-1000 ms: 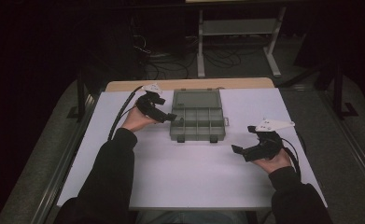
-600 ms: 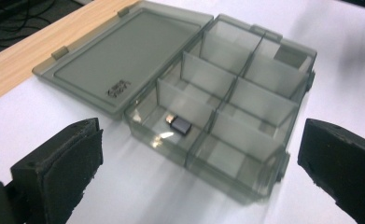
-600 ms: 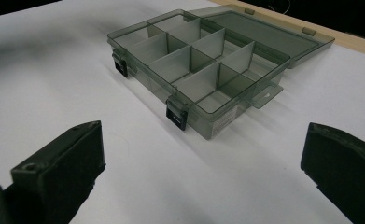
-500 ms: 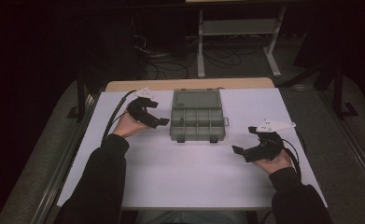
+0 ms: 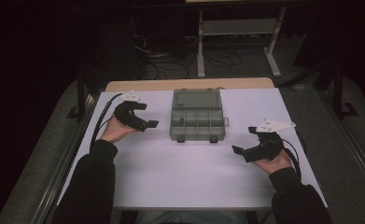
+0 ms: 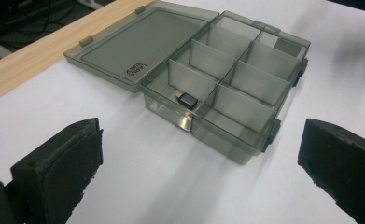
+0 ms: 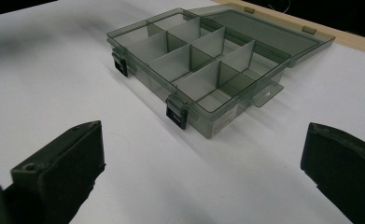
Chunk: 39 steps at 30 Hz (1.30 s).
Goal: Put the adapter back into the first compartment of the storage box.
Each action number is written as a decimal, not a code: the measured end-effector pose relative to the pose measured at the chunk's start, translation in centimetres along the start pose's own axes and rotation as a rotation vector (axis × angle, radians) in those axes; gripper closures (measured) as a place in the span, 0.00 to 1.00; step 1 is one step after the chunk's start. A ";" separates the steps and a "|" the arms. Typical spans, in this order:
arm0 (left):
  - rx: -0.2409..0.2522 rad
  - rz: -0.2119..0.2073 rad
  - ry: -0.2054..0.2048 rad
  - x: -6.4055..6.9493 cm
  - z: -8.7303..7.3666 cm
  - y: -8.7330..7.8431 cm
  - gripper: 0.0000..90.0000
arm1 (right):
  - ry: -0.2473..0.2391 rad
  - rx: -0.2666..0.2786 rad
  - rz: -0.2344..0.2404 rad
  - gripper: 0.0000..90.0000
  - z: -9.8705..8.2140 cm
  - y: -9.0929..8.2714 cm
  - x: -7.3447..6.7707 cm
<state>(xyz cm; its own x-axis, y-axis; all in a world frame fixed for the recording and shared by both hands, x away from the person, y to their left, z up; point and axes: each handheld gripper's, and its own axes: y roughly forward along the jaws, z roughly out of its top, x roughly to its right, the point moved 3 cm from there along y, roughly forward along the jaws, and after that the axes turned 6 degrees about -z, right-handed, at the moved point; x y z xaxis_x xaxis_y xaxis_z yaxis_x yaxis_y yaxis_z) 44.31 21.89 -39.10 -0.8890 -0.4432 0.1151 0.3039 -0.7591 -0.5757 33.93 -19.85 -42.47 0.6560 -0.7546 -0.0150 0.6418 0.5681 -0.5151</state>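
I have the grey compartment box [image 5: 197,122] sitting open at the centre of the high view, its lid [image 6: 138,46] folded flat behind. A small black adapter [image 6: 188,99] lies in one compartment, mid-frame in the left gripper view. My left gripper [image 5: 143,122] hovers just left of the box, my right gripper [image 5: 243,151] lower right, both with jaws spread and empty. I judge this the approach; next I must lower the left jaws around the adapter.
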 end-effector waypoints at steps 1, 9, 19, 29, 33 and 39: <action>0.003 0.004 0.002 0.0 -0.1 -0.3 0.00 | 0.000 0.000 -0.001 0.00 0.0 0.0 0.0; 0.042 0.016 -0.003 0.2 -0.7 -2.0 0.00 | -0.001 -0.002 -0.002 0.00 0.0 0.0 0.0; 0.054 0.021 -0.014 0.4 -1.6 -2.9 0.00 | -0.002 -0.001 -0.004 0.00 0.0 0.0 0.0; 0.066 0.032 -0.012 0.6 -2.5 -4.1 0.00 | -0.002 -0.002 -0.006 0.00 0.0 0.0 0.0; 0.069 0.036 -0.011 0.8 -2.9 -4.6 0.00 | -0.003 -0.004 -0.007 0.00 0.0 0.0 0.0; 0.101 0.050 -0.024 0.8 -3.5 -5.7 0.00 | -0.003 -0.004 -0.006 0.00 0.0 0.0 0.0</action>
<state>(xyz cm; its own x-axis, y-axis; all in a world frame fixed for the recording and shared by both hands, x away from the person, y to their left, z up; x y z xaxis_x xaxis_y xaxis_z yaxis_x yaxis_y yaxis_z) 40.69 27.52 -38.57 -0.8638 -0.4922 0.1080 0.3820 -0.7794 -0.4965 33.95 -19.84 -42.50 0.6531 -0.7572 -0.0088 0.6443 0.5618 -0.5189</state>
